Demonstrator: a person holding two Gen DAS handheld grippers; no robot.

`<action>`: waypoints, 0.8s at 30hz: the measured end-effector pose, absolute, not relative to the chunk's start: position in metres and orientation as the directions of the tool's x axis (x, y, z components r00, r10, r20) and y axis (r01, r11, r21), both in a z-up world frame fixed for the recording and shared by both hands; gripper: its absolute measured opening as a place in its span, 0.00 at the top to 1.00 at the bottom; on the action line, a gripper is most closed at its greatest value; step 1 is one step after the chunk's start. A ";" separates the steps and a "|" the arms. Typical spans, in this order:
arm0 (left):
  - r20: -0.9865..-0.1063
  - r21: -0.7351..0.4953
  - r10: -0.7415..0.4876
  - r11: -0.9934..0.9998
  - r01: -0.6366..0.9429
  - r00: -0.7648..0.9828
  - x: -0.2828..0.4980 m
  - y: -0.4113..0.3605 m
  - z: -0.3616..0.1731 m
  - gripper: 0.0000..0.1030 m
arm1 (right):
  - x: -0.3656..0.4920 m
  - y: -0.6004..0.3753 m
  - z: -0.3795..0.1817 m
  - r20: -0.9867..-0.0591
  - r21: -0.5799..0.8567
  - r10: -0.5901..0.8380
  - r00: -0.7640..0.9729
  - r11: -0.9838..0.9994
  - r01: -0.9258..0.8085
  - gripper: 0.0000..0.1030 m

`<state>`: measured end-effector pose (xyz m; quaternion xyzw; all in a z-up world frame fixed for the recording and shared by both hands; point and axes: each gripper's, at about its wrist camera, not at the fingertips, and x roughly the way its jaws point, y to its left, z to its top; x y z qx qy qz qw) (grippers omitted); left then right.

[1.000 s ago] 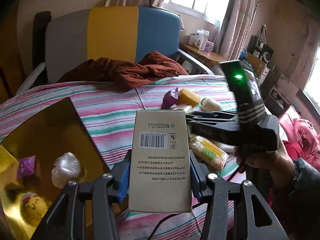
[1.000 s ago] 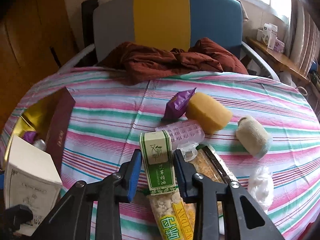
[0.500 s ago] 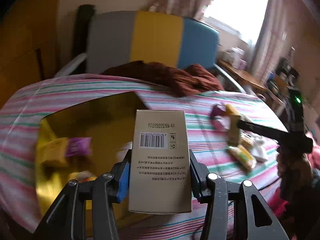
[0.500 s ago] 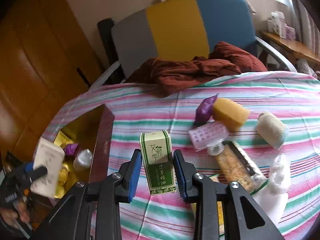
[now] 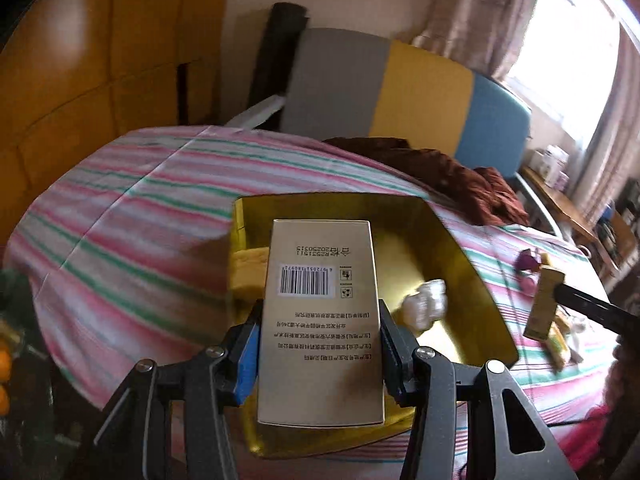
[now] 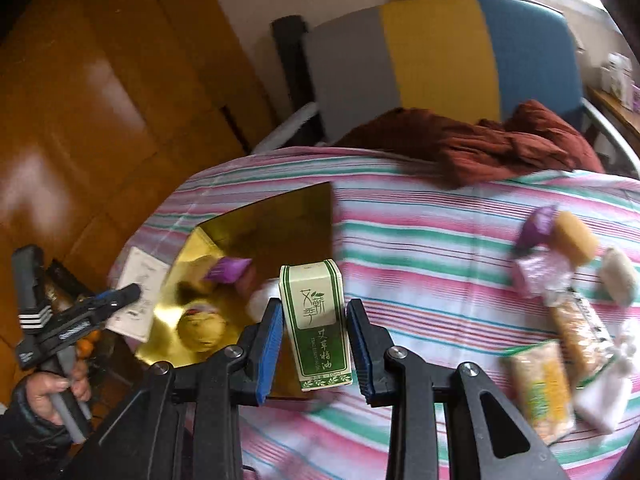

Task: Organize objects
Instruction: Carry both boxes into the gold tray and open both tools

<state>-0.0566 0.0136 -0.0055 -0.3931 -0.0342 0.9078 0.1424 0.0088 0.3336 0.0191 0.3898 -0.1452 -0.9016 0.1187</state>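
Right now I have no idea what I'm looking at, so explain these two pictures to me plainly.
A person holds a hand-held clamp tool in each hand; each tool carries a camera that looks along its jaws. The left gripper, seen from its own camera, is shut on a beige carton above a gold box. The right gripper, in the other picture, is shut on a small green box. Both are over a striped tablecloth with snack packets and a sponge.
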 end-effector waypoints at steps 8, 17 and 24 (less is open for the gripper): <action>-0.731 -0.172 0.248 -0.968 -0.180 -0.636 -0.060 -0.002 -0.025 0.50 | -0.002 0.274 0.019 -0.681 0.362 -0.386 -0.622 -0.916 0.171 0.69; -0.704 -0.159 0.208 -0.978 -0.135 -0.679 -0.052 -0.017 -0.019 0.27 | -0.020 0.222 -0.011 -0.767 0.317 -0.365 -0.527 -0.930 0.184 0.59; -0.673 -0.151 0.204 -0.979 -0.138 -0.711 -0.048 -0.019 -0.006 0.26 | -0.010 0.214 -0.020 -0.781 0.329 -0.377 -0.498 -0.926 0.185 0.57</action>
